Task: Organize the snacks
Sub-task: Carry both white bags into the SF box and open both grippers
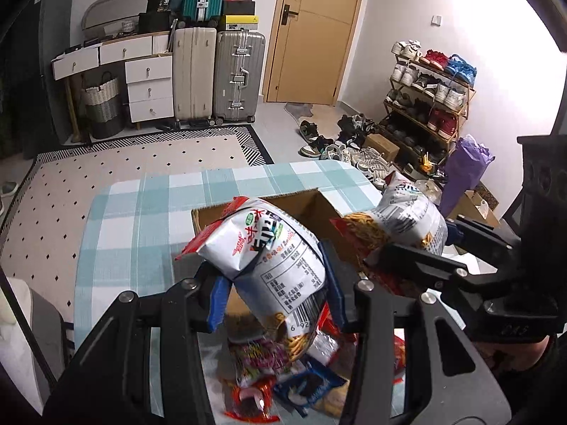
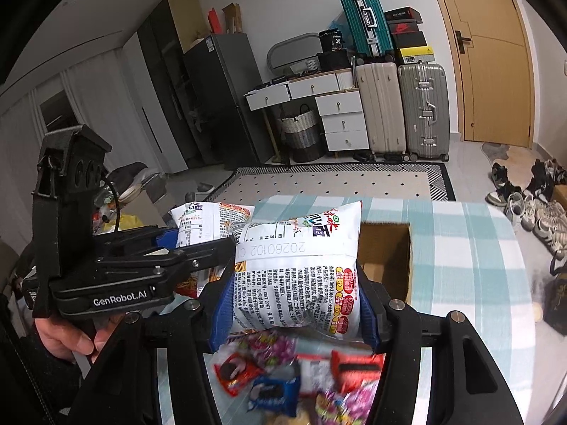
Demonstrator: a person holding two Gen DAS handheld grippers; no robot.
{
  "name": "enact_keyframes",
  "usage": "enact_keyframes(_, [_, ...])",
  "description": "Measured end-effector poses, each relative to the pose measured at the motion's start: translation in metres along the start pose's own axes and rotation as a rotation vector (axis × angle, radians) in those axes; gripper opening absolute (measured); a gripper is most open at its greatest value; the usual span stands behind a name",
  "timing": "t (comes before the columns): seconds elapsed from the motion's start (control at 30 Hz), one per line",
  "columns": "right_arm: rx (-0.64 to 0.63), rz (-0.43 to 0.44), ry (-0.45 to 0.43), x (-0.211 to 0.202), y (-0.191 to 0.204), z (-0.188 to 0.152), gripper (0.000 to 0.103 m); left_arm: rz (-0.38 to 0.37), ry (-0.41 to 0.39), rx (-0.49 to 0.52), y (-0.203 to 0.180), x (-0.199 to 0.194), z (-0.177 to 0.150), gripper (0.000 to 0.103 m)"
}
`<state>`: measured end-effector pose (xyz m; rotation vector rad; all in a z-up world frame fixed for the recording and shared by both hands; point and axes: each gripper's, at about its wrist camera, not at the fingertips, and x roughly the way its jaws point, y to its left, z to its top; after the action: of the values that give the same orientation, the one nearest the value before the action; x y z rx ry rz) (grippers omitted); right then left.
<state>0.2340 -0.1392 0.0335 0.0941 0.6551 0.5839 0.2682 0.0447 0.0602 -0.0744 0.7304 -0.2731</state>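
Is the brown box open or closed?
Open. The cardboard box has no lid over it, and you can see down its inside walls. Its bottom is partly hidden.

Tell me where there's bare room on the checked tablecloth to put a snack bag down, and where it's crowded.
Free: the checked tablecloth left of the cardboard box, and the strip past the box toward the far edge. In the right wrist view, cloth right of the box is bare too. Crowded: the near side, where the pile of small snack packets lies under both held bags.

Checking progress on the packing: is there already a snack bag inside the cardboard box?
No. In the right wrist view the cardboard box shows only bare brown walls and floor, though its near-left part is hidden behind the held noodle bag.
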Motion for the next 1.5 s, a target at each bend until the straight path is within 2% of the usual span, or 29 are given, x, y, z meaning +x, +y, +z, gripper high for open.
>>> enact_keyframes(0.27, [0.038, -0.017, 0.038, 0.043, -0.026, 0.019, 0.058, 0.009, 0.061, -0.011, 0.016, 0.059, 0.024, 0.043])
enact_keyframes(0.53, [0.075, -0.043, 0.104, 0.089, -0.056, 0.010, 0.058, 0.004, 0.131, -0.023, 0.026, 0.117, 0.011, 0.043])
enact_keyframes(0.83, [0.094, -0.072, 0.145, 0.117, -0.078, -0.007, 0.059, -0.006, 0.183, -0.029, 0.033, 0.161, -0.001, 0.044])
enact_keyframes(0.93, [0.102, -0.080, 0.156, 0.122, -0.083, -0.010, 0.060, -0.024, 0.208, -0.040, 0.035, 0.172, -0.002, 0.045])
enact_keyframes(0.97, [0.104, -0.082, 0.156, 0.123, -0.084, -0.011, 0.060, -0.012, 0.214, -0.030, 0.034, 0.176, -0.002, 0.050])
enact_keyframes(1.03, [0.103, -0.094, 0.145, 0.121, -0.085, -0.012, 0.062, 0.024, 0.204, -0.013, 0.033, 0.176, -0.002, 0.056])
enact_keyframes(1.07, [0.103, -0.093, 0.145, 0.120, -0.085, -0.012, 0.063, 0.030, 0.201, -0.016, 0.034, 0.176, -0.002, 0.062])
enact_keyframes(1.17, [0.101, -0.085, 0.122, 0.111, -0.086, -0.011, 0.064, 0.030, 0.180, -0.025, 0.036, 0.169, -0.001, 0.069])
enact_keyframes(1.23, [0.096, -0.101, 0.110, 0.105, -0.085, -0.009, 0.068, 0.040, 0.175, -0.024, 0.037, 0.162, -0.001, 0.069])
enact_keyframes(1.5, [0.067, -0.118, 0.055, 0.069, -0.071, -0.002, 0.068, 0.064, 0.140, -0.019, 0.029, 0.118, -0.007, 0.069])
